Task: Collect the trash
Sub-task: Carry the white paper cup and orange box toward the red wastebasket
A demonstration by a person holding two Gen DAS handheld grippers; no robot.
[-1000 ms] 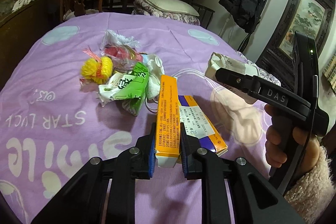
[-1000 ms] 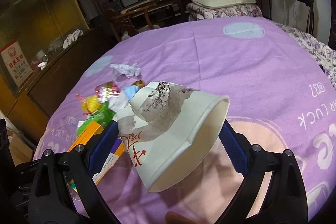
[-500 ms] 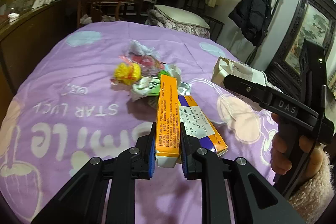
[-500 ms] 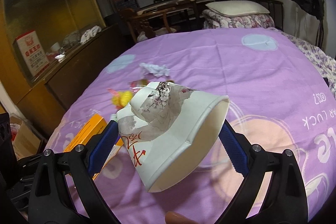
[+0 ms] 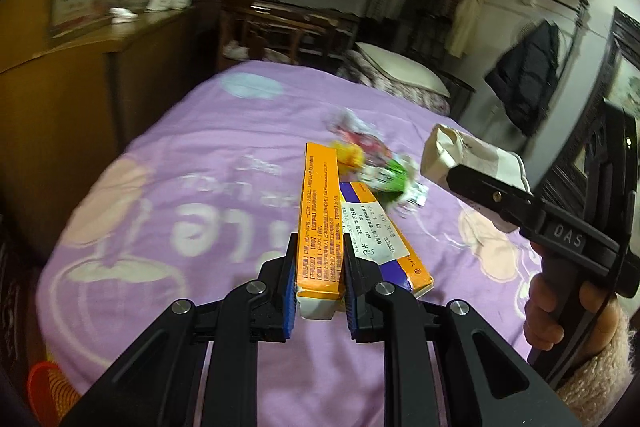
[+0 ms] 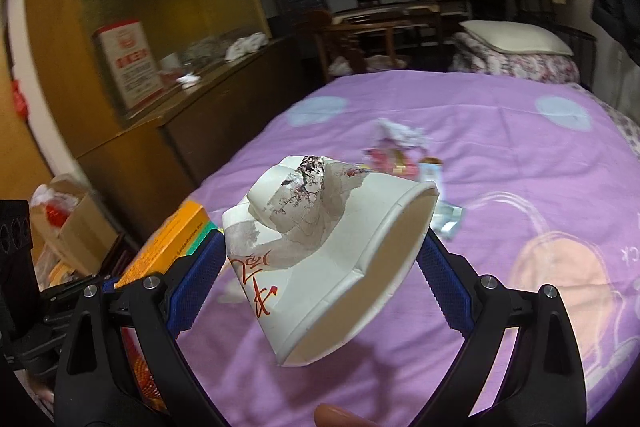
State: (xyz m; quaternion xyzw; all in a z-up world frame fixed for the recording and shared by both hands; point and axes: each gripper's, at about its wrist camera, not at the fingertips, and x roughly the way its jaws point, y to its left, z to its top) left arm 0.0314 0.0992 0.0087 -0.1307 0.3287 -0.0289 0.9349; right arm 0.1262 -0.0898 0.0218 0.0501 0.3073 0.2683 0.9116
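My left gripper (image 5: 318, 263) is shut on a long orange carton (image 5: 320, 203), held on edge above the purple bedspread (image 5: 208, 187). A second orange and purple carton (image 5: 384, 247) with a white label rides against it on the right. My right gripper (image 6: 324, 255) is shut on a crushed white paper cup (image 6: 320, 227) with red writing, its mouth facing lower right. The left wrist view shows that cup (image 5: 460, 155) at the right, with a hand (image 5: 560, 311) on the handle. Further up the bed lies a blurred pile of wrappers (image 5: 372, 159) (image 6: 400, 147).
A wooden cabinet (image 5: 80, 99) runs along the bed's left side. Beside the bed on the floor stand an orange mesh bin (image 5: 52, 383) (image 6: 140, 375) and a cardboard box (image 6: 76, 223) holding scraps. A pillow (image 6: 516, 41) lies at the bed's far end.
Both grippers have drawn back from the wrapper pile and risen, swinging left toward the cabinet side of the bed. The pile now looks smaller and farther. Both grips are unchanged.
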